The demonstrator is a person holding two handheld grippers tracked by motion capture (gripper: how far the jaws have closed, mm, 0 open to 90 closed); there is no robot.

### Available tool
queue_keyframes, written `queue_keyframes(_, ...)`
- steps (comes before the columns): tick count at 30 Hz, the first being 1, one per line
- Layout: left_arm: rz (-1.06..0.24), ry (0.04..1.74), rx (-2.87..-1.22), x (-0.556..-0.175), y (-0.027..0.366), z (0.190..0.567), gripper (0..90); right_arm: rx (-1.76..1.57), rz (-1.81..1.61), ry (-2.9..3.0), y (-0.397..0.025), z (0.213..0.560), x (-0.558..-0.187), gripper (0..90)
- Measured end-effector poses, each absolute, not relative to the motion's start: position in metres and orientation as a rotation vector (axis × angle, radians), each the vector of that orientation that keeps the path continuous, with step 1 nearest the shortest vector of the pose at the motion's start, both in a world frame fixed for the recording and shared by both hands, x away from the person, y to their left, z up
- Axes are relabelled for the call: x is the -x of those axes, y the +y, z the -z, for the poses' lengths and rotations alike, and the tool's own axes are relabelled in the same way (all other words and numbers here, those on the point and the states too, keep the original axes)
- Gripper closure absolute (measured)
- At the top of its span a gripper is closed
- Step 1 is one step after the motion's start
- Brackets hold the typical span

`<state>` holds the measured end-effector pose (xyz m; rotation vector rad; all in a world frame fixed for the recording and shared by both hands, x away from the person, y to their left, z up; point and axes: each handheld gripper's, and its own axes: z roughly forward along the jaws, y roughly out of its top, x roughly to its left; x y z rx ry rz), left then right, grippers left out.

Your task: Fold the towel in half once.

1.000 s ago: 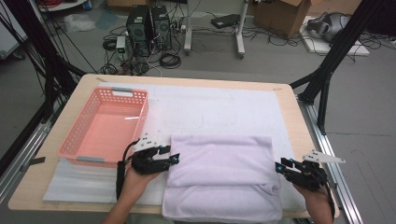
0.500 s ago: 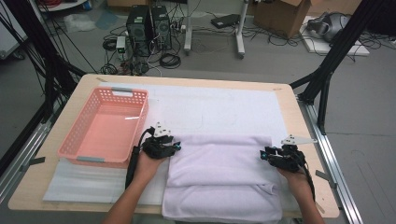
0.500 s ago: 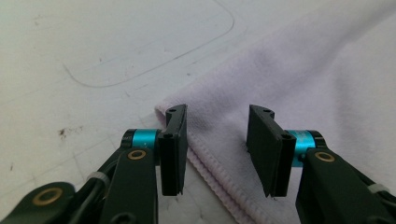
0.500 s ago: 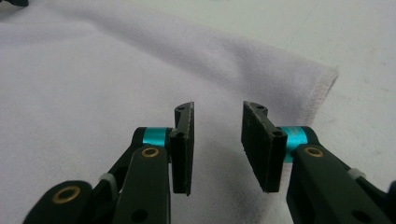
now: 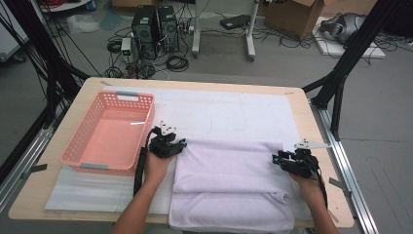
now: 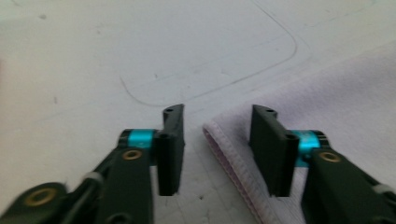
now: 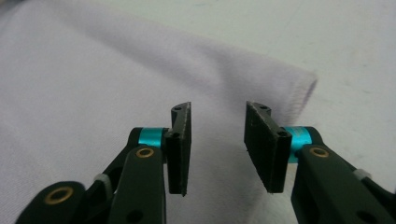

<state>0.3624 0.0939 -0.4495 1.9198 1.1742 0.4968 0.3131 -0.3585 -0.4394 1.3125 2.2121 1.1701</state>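
A folded pale lilac towel (image 5: pixel 229 185) lies on the white mat at the table's near side. My left gripper (image 5: pixel 181 143) is at the towel's far left corner; in the left gripper view it (image 6: pixel 215 135) stands open, with the stitched corner of the towel (image 6: pixel 327 107) running between the jaws. My right gripper (image 5: pixel 275 159) is at the towel's far right corner. Seen in the right gripper view, it (image 7: pixel 217 130) is open over the towel (image 7: pixel 93 88), near its rounded corner, holding nothing.
A pink plastic basket (image 5: pixel 87 146), with nothing in it, stands at the table's left, close to my left hand. The white mat (image 5: pixel 229 109) stretches beyond the towel to the far edge. Metal rails run along both sides of the table.
Both grippers have moved away from me and inward, from beside the towel's near part to its far corners. The towel has not moved.
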Motion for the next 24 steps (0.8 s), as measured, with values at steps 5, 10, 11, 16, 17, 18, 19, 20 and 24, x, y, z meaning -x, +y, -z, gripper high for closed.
queue_keyframes(5, -0.413, 1.188, -1.908, -0.36, 0.096, 0.451, 42.0, -1.406, -1.119, 2.142, -0.366, 0.443, -0.32, 45.5)
queue_keyframes(10, -0.448, 1.135, -1.955, -0.354, 0.091, 0.452, 41.8, -1.424, -1.038, 2.172, -0.362, 0.447, -0.326, 43.7)
queue_keyframes(11, -0.467, 1.127, -1.973, -0.351, 0.088, 0.451, 46.1, -1.394, -0.997, 2.19, -0.36, 0.446, -0.326, 45.2)
queue_keyframes(16, -0.336, 1.17, -1.941, -0.349, 0.084, 0.449, 83.4, -1.365, -0.953, 2.281, -0.348, 0.44, -0.327, 79.0)
queue_keyframes(17, -0.332, 1.187, -1.932, -0.349, 0.083, 0.449, 84.6, -1.379, -0.973, 2.29, -0.348, 0.44, -0.328, 81.0)
queue_keyframes(18, -0.325, 1.194, -1.926, -0.349, 0.083, 0.449, 85.1, -1.395, -0.974, 2.289, -0.348, 0.439, -0.327, 82.8)
queue_keyframes(19, -0.312, 1.194, -1.923, -0.351, 0.085, 0.448, 85.5, -1.4, -0.984, 2.291, -0.348, 0.439, -0.328, 83.8)
queue_keyframes(20, -0.307, 1.205, -1.9, -0.352, 0.086, 0.447, 85.7, -1.392, -0.988, 2.293, -0.349, 0.439, -0.328, 84.6)
queue_keyframes(24, -0.335, 1.18, -1.816, -0.359, 0.088, 0.436, 85.9, -1.374, -1.082, 2.222, -0.357, 0.434, -0.332, 85.3)
